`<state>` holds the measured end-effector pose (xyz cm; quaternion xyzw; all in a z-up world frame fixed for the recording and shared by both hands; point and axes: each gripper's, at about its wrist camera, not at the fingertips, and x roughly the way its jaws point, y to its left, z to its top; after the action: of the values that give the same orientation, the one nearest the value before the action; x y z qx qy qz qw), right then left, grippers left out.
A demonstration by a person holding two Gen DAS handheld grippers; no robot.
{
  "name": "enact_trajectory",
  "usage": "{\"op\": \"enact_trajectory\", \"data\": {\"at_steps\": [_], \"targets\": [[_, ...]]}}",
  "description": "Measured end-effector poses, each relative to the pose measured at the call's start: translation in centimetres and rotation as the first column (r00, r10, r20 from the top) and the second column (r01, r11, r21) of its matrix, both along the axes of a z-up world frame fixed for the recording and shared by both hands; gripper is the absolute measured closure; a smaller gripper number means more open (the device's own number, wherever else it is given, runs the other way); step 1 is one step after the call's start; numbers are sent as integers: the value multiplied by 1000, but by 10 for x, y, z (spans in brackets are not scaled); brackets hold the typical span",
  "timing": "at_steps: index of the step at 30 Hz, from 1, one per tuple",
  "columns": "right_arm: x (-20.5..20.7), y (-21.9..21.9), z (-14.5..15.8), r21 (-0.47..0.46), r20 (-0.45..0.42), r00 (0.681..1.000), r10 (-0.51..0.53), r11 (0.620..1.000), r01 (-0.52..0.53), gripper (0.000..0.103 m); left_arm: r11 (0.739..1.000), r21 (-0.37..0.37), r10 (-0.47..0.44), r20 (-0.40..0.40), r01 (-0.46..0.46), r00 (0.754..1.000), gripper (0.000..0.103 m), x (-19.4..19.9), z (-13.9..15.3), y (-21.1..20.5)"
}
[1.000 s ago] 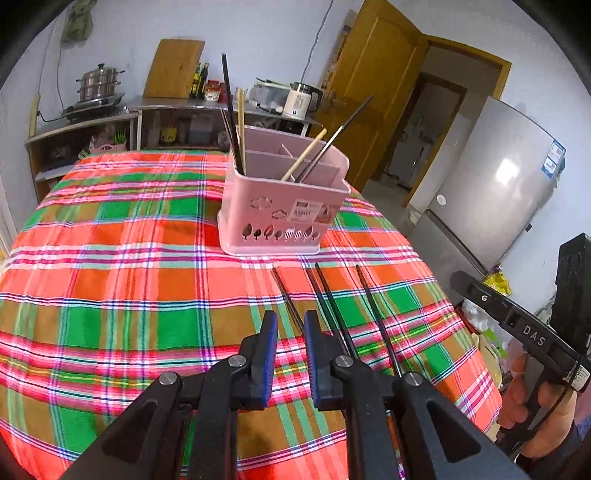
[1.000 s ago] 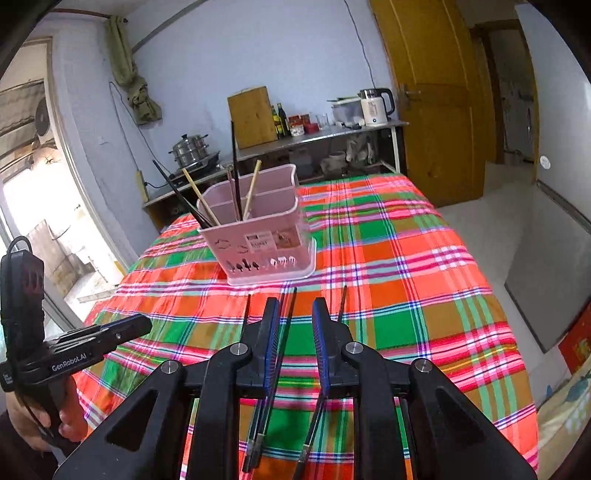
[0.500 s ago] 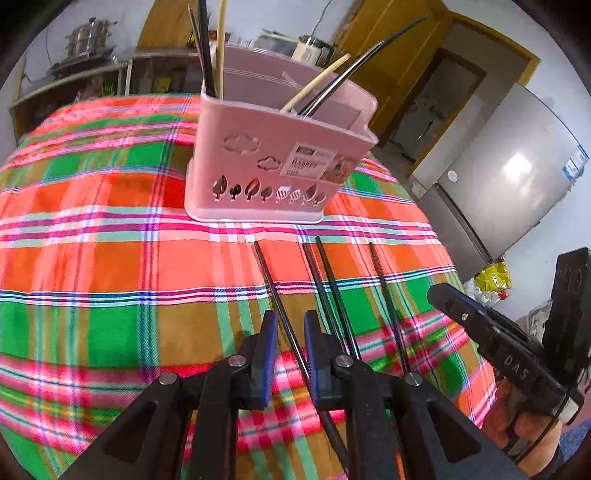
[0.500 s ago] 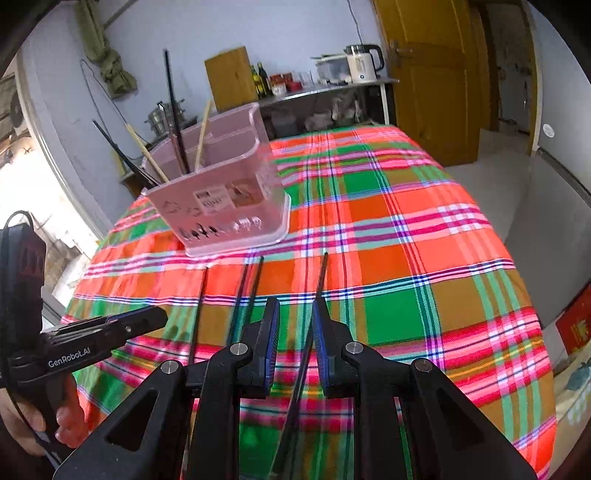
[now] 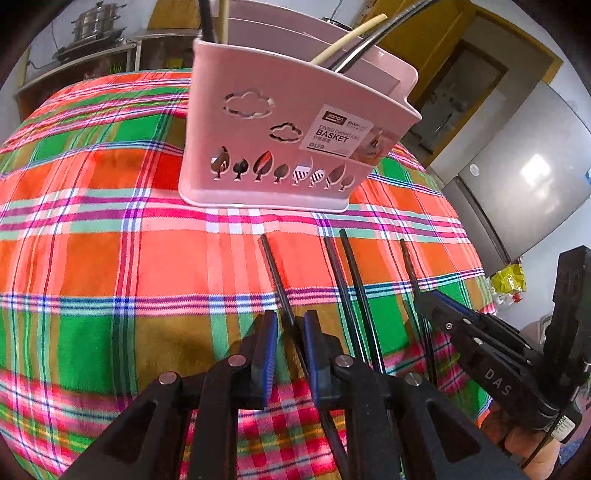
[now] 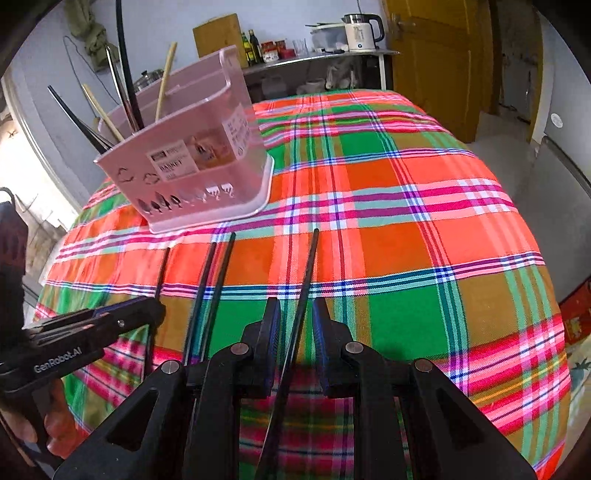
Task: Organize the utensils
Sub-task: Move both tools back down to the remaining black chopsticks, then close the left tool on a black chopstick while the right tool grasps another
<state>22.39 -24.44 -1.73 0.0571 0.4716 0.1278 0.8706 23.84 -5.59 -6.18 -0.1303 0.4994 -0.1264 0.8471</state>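
Observation:
A pink utensil basket stands on the plaid tablecloth, with several chopsticks upright in it. Several black chopsticks lie in front of it. My left gripper is open, low over the cloth, its fingers on either side of the leftmost chopstick. My right gripper is open too, straddling the rightmost chopstick. Two more chopsticks lie between them. The basket also shows in the right wrist view. Neither chopstick is visibly pinched.
A grey fridge and a yellow door stand beside the table. A shelf with a kettle, bottles and a steel pot runs along the back wall. The table's edge drops off close to both grippers.
Both grippers have moved forward and down toward the table. Each now has a black chopstick between its open fingers. The basket looms larger.

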Motion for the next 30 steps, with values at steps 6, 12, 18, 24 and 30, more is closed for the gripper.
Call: {"op": "enact_trajectory", "data": {"at_steps": [6,12,18,24,30], "targets": [[8,4,-6,-4,-24,1000,-8,1000,7,85,997,76,-21,8,21,1000,89,6,3,-14],[16,12,-6,-76,-34,999,6,997,-8,95,990,139,-28,24,25,999,93,6,4,-24],[17,3,-2,-31,-41,999,-4,1000,2,98,996,89,-23,13,21,1000,95,5,7,-13],[6,3,20,-5,10,1000,3,1000,-3,98,997,64,-35,66,31,997,99,-4,36,2],[2,0,54,31,80,997,4,999,-6,98,998,41,-57,143,51,988,99,-12,77,14]]}}
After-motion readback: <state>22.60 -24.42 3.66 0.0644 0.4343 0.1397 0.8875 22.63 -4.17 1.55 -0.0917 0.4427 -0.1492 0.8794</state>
